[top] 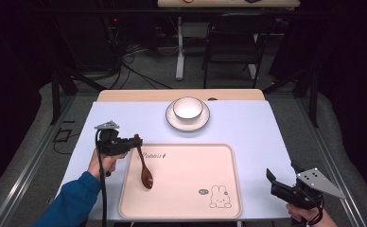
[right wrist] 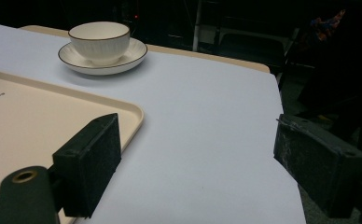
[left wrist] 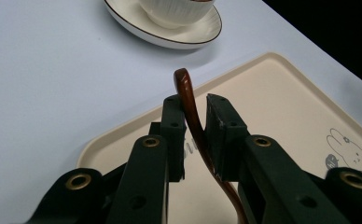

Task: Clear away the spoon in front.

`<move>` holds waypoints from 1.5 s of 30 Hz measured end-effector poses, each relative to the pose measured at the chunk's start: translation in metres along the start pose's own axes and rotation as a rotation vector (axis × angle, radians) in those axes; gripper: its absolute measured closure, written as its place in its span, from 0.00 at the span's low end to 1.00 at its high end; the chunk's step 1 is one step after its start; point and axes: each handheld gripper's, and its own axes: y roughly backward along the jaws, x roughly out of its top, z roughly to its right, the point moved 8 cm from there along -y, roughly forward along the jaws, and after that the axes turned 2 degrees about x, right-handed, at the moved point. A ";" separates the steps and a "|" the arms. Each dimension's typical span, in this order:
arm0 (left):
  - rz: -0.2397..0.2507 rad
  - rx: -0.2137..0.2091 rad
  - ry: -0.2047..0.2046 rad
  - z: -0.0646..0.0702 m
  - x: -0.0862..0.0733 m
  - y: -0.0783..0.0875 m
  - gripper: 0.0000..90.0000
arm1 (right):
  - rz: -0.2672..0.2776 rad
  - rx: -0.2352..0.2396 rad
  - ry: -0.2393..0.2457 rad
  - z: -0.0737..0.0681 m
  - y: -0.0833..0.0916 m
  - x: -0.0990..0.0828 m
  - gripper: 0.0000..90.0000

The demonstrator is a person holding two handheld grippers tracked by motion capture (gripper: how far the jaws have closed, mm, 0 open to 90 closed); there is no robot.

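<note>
A brown wooden spoon [top: 146,174] lies slanted on the left part of the pale pink tray [top: 191,208], bowl toward me. Its curved handle [left wrist: 188,95] rises between the jaws of my left gripper [top: 136,141], which stand only narrowly apart around it; a sliver of tray shows between the handle and the left pad. My right gripper [top: 282,171] hovers at the table's front right corner, off the tray. Its jaws [right wrist: 195,128] are wide open, with only bare table between them.
A white cup [top: 187,108] stands on a dark-rimmed saucer [top: 172,122] at the back middle of the light blue table, beyond the tray. The tray [right wrist: 30,116] has a rabbit drawing [top: 218,197] near its front right. A dark chair stands on the floor behind the table.
</note>
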 end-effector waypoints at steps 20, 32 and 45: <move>-0.114 0.099 0.011 -0.007 -0.022 -0.028 0.83 | -0.003 -0.001 0.005 -0.001 0.000 0.000 0.16; -0.143 0.174 0.007 -0.015 -0.028 -0.038 0.81 | -0.004 -0.003 0.008 -0.001 0.000 0.000 0.16; -0.163 0.203 -0.003 -0.019 -0.033 -0.044 0.76 | -0.008 -0.008 0.015 -0.001 0.000 0.000 0.16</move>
